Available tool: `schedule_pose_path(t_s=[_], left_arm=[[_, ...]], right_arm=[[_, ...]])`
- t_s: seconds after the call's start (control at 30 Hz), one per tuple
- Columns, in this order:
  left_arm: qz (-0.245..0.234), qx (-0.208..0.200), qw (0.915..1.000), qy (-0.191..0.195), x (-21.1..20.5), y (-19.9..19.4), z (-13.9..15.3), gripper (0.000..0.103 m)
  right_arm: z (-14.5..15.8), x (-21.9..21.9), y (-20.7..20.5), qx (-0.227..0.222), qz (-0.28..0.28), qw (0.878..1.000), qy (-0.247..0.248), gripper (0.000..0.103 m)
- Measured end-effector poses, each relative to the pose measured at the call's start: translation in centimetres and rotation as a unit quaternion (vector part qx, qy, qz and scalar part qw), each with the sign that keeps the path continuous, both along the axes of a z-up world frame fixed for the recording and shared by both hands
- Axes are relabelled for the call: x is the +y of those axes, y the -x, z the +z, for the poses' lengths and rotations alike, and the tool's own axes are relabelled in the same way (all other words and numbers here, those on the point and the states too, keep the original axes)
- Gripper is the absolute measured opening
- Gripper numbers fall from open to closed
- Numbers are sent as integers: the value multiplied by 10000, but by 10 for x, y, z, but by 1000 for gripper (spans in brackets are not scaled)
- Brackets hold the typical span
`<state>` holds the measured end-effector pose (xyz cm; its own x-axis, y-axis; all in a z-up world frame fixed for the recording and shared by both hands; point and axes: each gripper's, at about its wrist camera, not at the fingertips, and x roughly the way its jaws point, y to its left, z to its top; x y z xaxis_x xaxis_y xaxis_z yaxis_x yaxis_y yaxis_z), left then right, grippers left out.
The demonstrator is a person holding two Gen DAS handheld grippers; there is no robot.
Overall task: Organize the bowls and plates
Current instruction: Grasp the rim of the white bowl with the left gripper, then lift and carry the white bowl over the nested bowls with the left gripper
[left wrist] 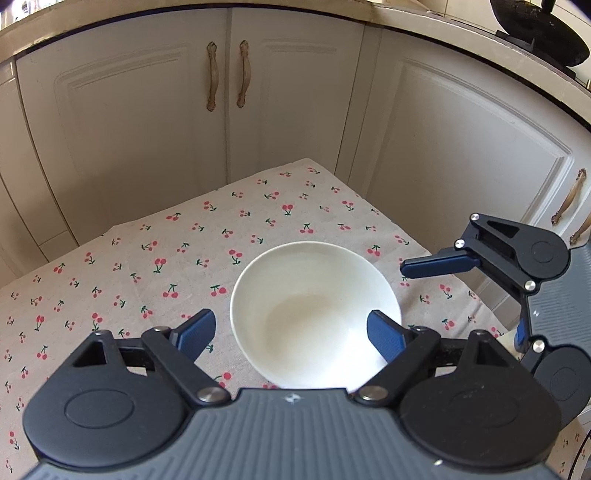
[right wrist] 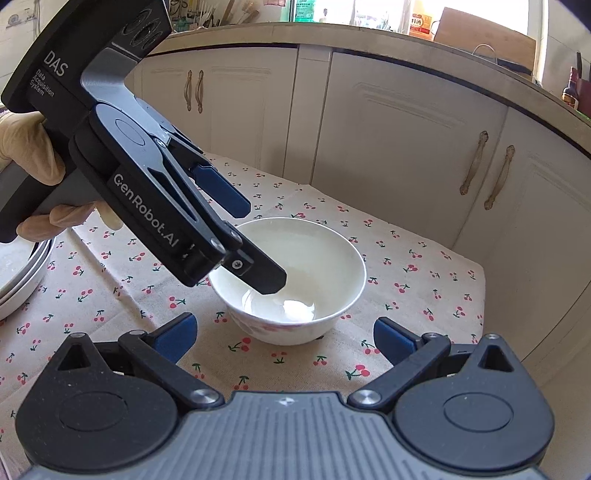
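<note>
A white bowl (left wrist: 314,306) (right wrist: 295,266) with a faint flower print stands upright on the cherry-print tablecloth (left wrist: 147,258). My left gripper (left wrist: 291,325) (right wrist: 260,245) straddles the bowl's wall. One finger (left wrist: 384,339) dips inside the bowl and the other (left wrist: 195,332) sits outside the rim. A gap shows beside the pads, so it is open. My right gripper (right wrist: 284,338) (left wrist: 461,299) hovers just short of the bowl on its other side, open with nothing between its fingers.
Stacked white plates (right wrist: 22,280) lie at the table's left edge, behind a gloved hand (right wrist: 22,147) that holds the left gripper. Cream cabinet doors (left wrist: 147,129) close off the far side and the right, close to the table's corner. A dark wok (left wrist: 546,29) sits on the counter above.
</note>
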<state>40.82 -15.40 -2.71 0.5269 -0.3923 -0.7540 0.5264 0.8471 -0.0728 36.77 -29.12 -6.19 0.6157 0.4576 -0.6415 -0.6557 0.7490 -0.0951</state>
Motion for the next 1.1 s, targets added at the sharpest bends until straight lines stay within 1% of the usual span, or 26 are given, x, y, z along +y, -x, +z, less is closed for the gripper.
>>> schedule_pose_path(t_s=[0.1, 0.13, 0.3, 0.53, 1.1], left_arm=[[3, 3, 10000, -2, -3, -5, -2, 85], [-1, 11, 10000, -4, -4, -7, -3, 83], [-42, 26, 10000, 4, -7, -10, -6, 81], [-81, 66, 9999, 51, -8, -12, -8, 78], [-88, 228, 9996, 166, -9, -18, -13, 77]], right_arm=[[-3, 4, -7, 29, 9, 10000, 9, 101], [-3, 4, -9, 30, 6, 10000, 8, 100], [-5, 6, -15, 106, 1, 9999, -80, 95], [-6, 9, -17, 83, 6, 10000, -43, 94], [-5, 11, -19, 119, -49, 9999, 29, 93]])
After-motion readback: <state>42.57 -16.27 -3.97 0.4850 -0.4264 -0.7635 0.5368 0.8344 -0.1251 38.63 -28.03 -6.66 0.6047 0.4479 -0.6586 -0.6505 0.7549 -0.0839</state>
